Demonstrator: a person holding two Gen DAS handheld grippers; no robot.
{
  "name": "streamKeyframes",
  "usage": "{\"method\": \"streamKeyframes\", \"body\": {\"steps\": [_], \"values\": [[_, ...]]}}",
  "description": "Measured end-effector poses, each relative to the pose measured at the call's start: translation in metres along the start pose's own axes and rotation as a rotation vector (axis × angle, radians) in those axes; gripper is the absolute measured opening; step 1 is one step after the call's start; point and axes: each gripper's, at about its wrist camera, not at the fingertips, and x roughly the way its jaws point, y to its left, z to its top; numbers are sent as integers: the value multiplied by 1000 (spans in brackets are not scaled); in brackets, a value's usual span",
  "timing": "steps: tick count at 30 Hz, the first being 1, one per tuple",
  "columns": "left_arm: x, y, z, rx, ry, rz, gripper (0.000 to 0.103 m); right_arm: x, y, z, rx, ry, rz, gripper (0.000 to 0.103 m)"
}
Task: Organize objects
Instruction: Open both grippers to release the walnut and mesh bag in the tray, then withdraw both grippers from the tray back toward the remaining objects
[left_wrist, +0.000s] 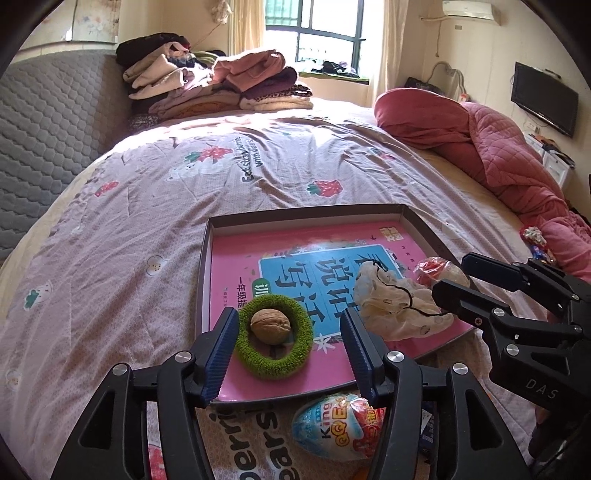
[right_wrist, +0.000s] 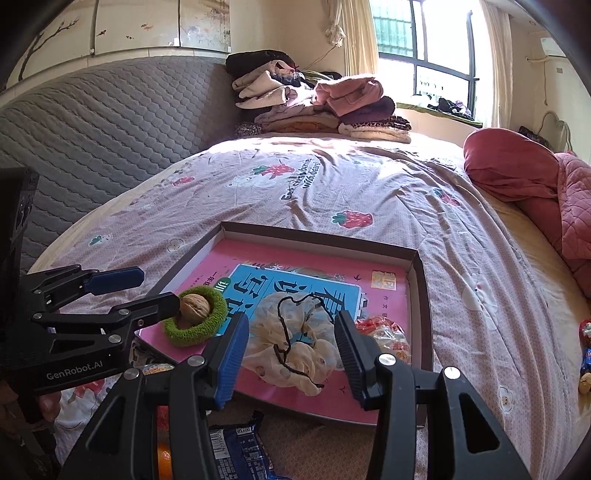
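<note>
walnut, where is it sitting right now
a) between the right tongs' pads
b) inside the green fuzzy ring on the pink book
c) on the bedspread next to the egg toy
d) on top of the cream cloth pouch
b: the walnut lies in the hole of the green fuzzy ring, which rests on the pink book in the shallow box; neither set of tongs touches it.

Daylight from window (left_wrist: 325, 33), glare there, sharp focus, fisheye-bent edges
</note>
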Motion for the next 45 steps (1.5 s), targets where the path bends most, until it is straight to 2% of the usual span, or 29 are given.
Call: {"method": "streamKeyframes", "body": {"steps": [12,34,45], "values": [[-22,-3,-1,-10,-39,6,70,-12,2,-1,-6,-28,-18,52],[-38,-7,-10,-4,-43,20,72,-30,5,-1,-7,-58,-10,53],[-63,-8,-10,-6,-89,12,72,-57,0,-1,23,-111,-12,53]]}}
